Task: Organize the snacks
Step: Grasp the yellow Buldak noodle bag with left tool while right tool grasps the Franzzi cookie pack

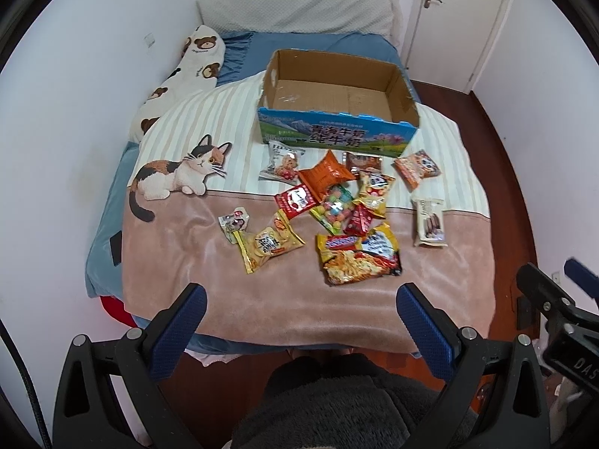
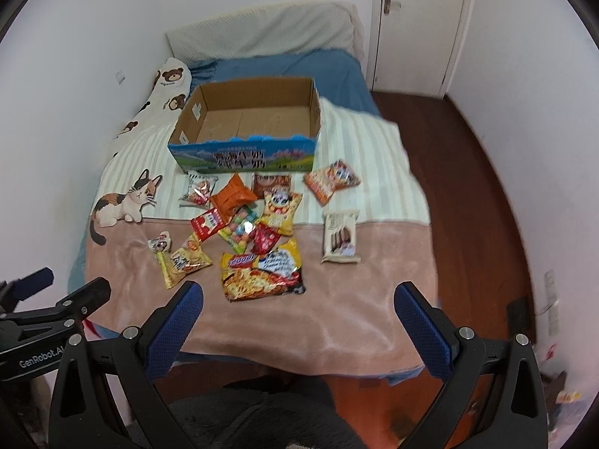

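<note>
Nothing packed yet: box [image 1: 337, 93] empty, beyond the snacks [image 1: 337, 209] strewn ahead of both grippers. Left gripper [image 1: 301, 299] and right gripper [image 2: 299, 297] gape wide, holding nothing.

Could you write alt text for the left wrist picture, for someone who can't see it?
Snack packets lie scattered on a bed's blanket in front of an open, empty cardboard box. The open left gripper frames the foreground, holding nothing. The blanket bears a cat picture.
</note>
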Demonstrator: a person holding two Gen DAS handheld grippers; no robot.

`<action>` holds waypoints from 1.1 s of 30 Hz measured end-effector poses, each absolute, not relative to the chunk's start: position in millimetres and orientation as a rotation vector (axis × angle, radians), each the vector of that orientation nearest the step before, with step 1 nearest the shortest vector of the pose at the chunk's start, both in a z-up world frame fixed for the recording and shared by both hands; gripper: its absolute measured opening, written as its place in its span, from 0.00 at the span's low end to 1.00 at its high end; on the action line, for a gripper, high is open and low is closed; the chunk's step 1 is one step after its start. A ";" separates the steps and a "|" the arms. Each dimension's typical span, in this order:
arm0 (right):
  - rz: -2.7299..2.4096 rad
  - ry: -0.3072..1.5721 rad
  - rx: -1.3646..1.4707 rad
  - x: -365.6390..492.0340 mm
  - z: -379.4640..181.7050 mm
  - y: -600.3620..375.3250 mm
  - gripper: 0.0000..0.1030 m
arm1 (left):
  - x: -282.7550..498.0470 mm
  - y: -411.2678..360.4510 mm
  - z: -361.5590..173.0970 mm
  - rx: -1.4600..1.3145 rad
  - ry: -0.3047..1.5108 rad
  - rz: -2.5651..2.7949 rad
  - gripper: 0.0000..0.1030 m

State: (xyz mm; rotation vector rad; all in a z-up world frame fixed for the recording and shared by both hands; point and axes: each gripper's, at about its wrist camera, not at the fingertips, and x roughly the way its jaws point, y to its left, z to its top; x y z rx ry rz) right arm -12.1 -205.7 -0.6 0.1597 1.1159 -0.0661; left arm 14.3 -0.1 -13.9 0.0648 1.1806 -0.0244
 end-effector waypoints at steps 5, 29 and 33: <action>-0.045 1.236 0.285 7.0 -54.3 -220.9 1.00 | 37.8 1.3 -54.6 0.136 1.158 -0.008 1.00; -0.085 1.635 0.450 82.2 -308.2 -297.8 1.00 | 124.2 -166.8 -308.7 0.835 1.475 -0.862 1.00; -0.076 1.652 0.399 87.4 -316.0 -294.2 1.00 | 120.8 -182.2 -330.7 0.874 1.479 -0.865 0.86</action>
